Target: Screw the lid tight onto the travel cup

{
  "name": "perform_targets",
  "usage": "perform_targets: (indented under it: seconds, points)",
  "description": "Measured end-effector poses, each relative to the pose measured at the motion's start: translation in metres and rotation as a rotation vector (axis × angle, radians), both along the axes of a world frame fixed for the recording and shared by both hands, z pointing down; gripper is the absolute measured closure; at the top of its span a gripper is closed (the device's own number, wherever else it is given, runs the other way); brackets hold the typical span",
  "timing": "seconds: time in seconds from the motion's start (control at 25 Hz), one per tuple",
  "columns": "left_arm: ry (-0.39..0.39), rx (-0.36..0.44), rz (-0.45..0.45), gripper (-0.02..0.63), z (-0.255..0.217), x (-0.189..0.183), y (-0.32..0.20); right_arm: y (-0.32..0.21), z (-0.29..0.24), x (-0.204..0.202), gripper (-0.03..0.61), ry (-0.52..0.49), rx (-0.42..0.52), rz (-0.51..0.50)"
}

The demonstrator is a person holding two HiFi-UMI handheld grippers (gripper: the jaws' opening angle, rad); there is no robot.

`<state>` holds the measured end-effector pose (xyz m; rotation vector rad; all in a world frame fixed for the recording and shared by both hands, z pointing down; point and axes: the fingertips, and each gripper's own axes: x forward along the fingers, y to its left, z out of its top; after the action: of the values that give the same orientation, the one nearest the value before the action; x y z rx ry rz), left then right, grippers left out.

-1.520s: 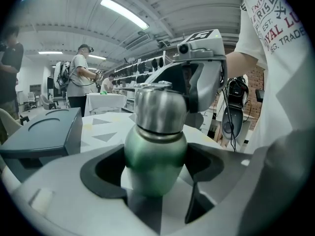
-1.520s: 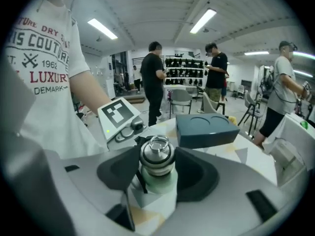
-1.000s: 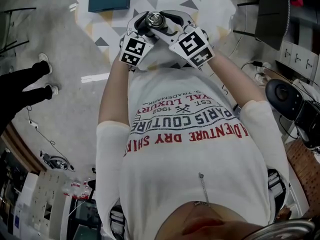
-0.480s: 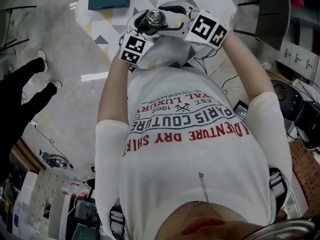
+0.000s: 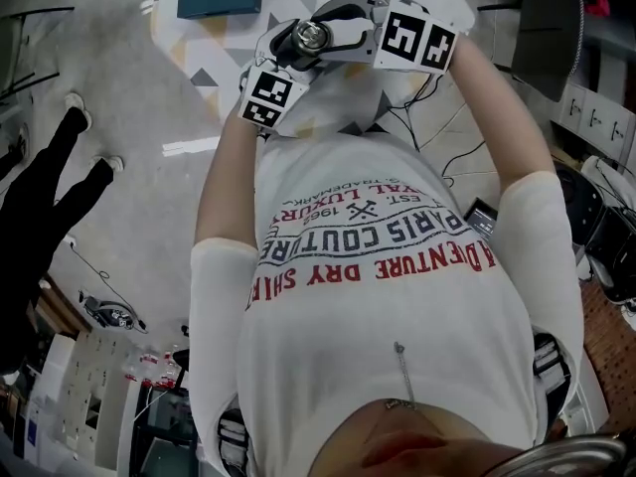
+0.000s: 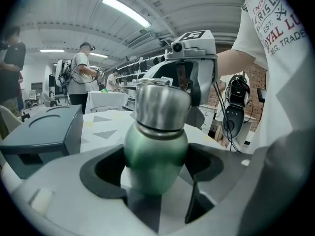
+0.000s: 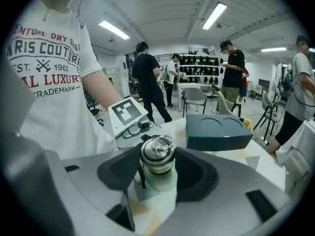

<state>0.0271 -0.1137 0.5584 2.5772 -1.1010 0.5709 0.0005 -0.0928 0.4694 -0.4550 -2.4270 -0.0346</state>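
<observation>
The travel cup (image 6: 155, 154) is held up just over the table (image 6: 101, 127), upright between my two claws. The left claw (image 6: 155, 181) is closed wide on its rounded green body. The right claw (image 7: 157, 176) has just been closing and now pinches the steel lid (image 7: 157, 154) by its side wall, below the top ring. I judge both parts rigid and smooth, so they are likely to slip or spin under the pads. The best holds are the widest part of the body and the lid's straight band. The lid hides whatever is in the cup, and the teal case (image 6: 44, 136) on the table is shut.
</observation>
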Motion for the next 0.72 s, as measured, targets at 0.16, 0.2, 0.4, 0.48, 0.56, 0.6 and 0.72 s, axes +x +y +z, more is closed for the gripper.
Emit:
perform_targets:
  seconds: [0.16,0.2,0.4,0.48,0.56,0.6,0.72]
  points:
    - [-0.002,-0.002,0.000,0.241,0.0007,0.0005,-0.0004,-0.0007,0.0001,0.0006,0.348,-0.003,0.002,0.026]
    - [-0.003,-0.002,-0.001,0.241,0.0012,0.0004,-0.0003,-0.0007,0.0003,0.0003,0.348,-0.003,0.000,0.044]
    - [-0.003,-0.002,-0.002,0.241,0.0018,0.0006,-0.0005,-0.0026,-0.0005,0.0001,0.348,-0.023,-0.005,0.205]
    - [-0.006,-0.002,-0.004,0.241,0.0018,0.0007,-0.0007,-0.0034,-0.0009,0.0003,0.348,-0.032,0.002,0.280]
    - [-0.008,-0.002,-0.005,0.241,0.0022,0.0010,-0.0006,-0.0041,-0.0010,0.0007,0.348,-0.043,0.005,0.356]
    - [-0.008,-0.002,-0.006,0.241,0.0023,0.0011,-0.0006,-0.0045,-0.0011,0.0009,0.348,-0.049,0.005,0.394]
    - [-0.007,-0.001,-0.010,0.241,0.0018,0.0024,-0.0001,-0.0055,-0.0018,0.0024,0.348,-0.069,0.007,0.518]
